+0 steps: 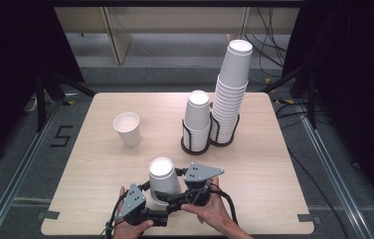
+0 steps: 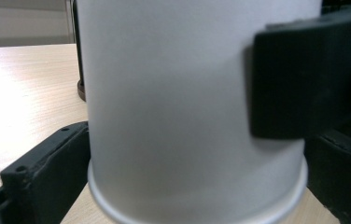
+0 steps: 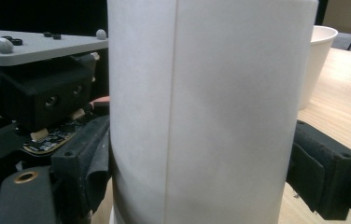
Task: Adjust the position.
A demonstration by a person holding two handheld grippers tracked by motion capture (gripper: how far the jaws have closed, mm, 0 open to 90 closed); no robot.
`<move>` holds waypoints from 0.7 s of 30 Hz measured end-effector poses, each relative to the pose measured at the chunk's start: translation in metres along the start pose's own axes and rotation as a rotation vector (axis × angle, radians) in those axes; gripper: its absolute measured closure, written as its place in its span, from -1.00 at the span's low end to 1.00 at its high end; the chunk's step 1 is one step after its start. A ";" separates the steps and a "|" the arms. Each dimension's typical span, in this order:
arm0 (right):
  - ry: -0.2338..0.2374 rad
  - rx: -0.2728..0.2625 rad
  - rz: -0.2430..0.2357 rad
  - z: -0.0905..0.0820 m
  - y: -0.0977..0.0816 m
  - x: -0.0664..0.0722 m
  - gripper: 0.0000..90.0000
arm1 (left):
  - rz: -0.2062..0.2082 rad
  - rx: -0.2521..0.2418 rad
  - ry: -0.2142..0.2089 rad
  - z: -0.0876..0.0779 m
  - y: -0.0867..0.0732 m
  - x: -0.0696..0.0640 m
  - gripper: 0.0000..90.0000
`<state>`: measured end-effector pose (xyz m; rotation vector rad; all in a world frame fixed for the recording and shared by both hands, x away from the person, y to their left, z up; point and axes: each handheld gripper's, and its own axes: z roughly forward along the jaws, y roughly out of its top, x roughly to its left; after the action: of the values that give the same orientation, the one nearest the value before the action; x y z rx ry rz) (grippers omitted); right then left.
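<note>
The upturned cup (image 1: 163, 175), nearer me than the holder stacks (image 1: 196, 124), is sitting rim-down; I'm gripping it with right gripper (image 1: 175, 203) jaws for steadiness, left gripper (image 1: 151, 211) jaws standing open.

One legible mark: black digit "5" (image 1: 61, 135), taped on grey floor (image 1: 21, 164) left of surface (image 1: 100, 164). Cups, holders, tongs: unlettered.
</note>
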<state>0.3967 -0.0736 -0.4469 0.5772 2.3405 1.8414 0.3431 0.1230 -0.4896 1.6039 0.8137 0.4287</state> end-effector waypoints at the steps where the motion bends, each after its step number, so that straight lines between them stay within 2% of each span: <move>1: 0.001 0.013 0.009 0.000 0.000 0.001 -0.62 | -0.001 0.000 0.000 0.000 0.000 0.000 -1.00; 4: 0.006 0.010 0.009 0.001 -0.001 0.002 -0.62 | 0.001 -0.002 -0.004 0.000 0.000 0.000 -1.00; 5: 0.006 0.011 0.011 0.001 -0.001 0.002 -0.62 | 0.005 -0.025 -0.013 0.002 -0.001 -0.001 -1.00; 8: 0.010 0.015 0.012 0.001 0.000 0.003 -0.64 | 0.033 0.003 -0.008 -0.001 0.002 -0.001 -0.95; 12: 0.010 0.030 0.016 0.000 0.003 0.001 -0.68 | 0.051 -0.024 -0.021 0.000 0.002 -0.001 -0.90; 13: 0.012 0.030 0.020 -0.001 0.004 0.001 -0.68 | 0.061 -0.006 -0.014 -0.002 0.003 -0.001 -0.89; 16: 0.011 0.070 0.020 -0.003 0.009 0.001 -0.69 | 0.083 -0.007 -0.013 -0.002 0.003 -0.001 -0.87; 18: 0.024 0.079 0.020 -0.004 0.013 0.001 -0.69 | 0.105 0.002 -0.018 -0.002 0.003 -0.003 -0.86; 19: 0.051 0.081 0.033 -0.003 0.014 0.000 -0.68 | 0.112 0.006 -0.021 -0.002 0.003 -0.003 -0.86; 20: 0.038 0.098 0.041 -0.006 0.016 0.002 -0.67 | 0.113 -0.001 -0.033 -0.001 0.002 -0.004 -0.86; 21: 0.038 0.087 0.020 -0.006 0.020 0.000 -0.66 | 0.121 0.019 -0.033 -0.001 0.002 -0.005 -0.85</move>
<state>0.3989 -0.0756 -0.4265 0.5819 2.4586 1.7821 0.3391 0.1200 -0.4866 1.6789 0.7000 0.4809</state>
